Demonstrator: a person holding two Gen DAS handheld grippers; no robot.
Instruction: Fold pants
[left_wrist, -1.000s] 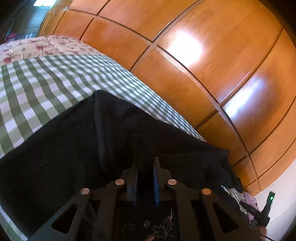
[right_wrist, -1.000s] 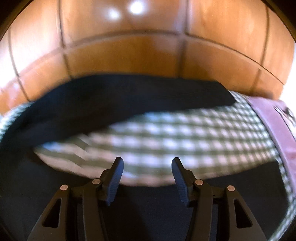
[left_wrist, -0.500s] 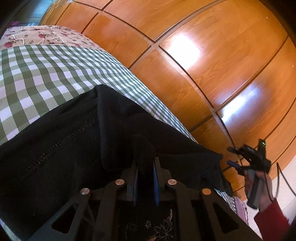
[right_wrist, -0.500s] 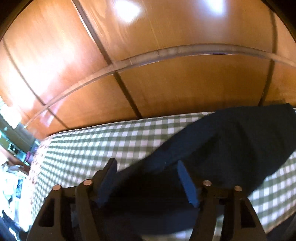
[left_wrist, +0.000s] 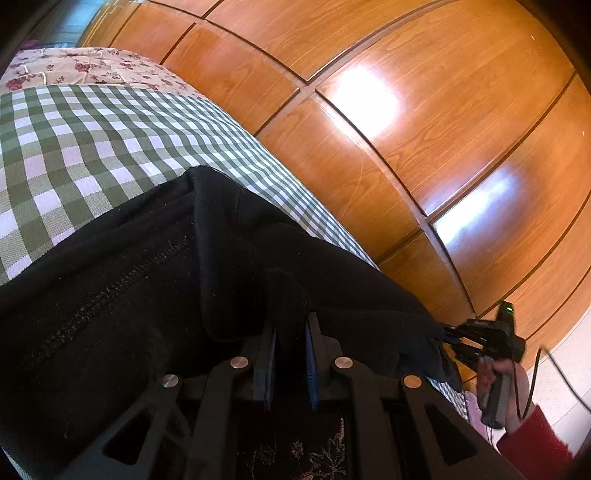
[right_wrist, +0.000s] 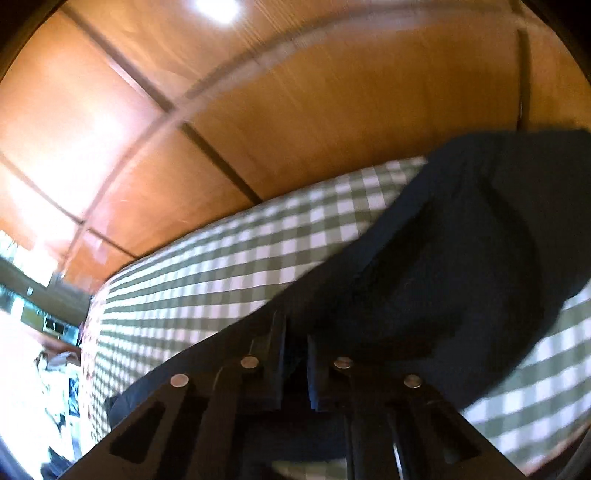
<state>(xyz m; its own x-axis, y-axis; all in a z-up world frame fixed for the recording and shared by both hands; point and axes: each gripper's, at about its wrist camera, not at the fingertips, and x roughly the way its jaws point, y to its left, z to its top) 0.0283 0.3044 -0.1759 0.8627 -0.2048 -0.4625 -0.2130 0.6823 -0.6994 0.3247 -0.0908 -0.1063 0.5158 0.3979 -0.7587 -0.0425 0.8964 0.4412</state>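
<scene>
On the bed's green-and-white checked cover (left_wrist: 85, 147), black pants (left_wrist: 122, 280) lie partly doubled over; left tongs (left_wrist: 290, 354) clenched on a bunched fabric ridge; right tongs (right_wrist: 295, 363) closing, dark cloth between the pads, seemingly pinched at an edge; fold looks mid-way, both ends gripped, final lay-down and smoothing left; cloth is thick, matte, linty, raised seam stitching visible; glossy wooden panels (left_wrist: 424, 110) behind.
</scene>
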